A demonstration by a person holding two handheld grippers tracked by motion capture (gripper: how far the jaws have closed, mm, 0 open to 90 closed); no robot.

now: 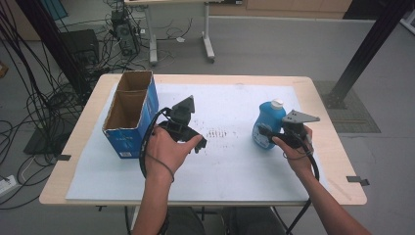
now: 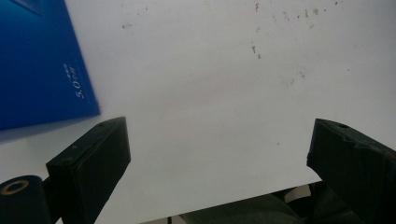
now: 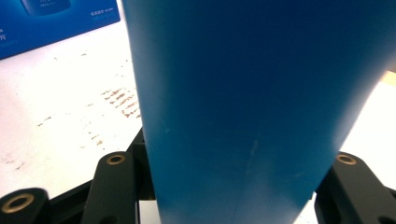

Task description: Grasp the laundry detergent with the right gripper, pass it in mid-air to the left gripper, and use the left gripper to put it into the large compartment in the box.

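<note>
While the right gripper clamps the bottle mid-right and the left gripper gapes empty, the smooth bottle could slip.

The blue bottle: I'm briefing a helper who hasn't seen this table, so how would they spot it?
On the white mat covering the wooden table, look right, opposite the open blue carton. The blue bottle stands upright there, clamped by the right tool; its white cap sets it apart.

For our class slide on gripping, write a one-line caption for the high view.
Right gripper clamps a blue bottle; left gripper hangs open beside a cardboard box.
</note>
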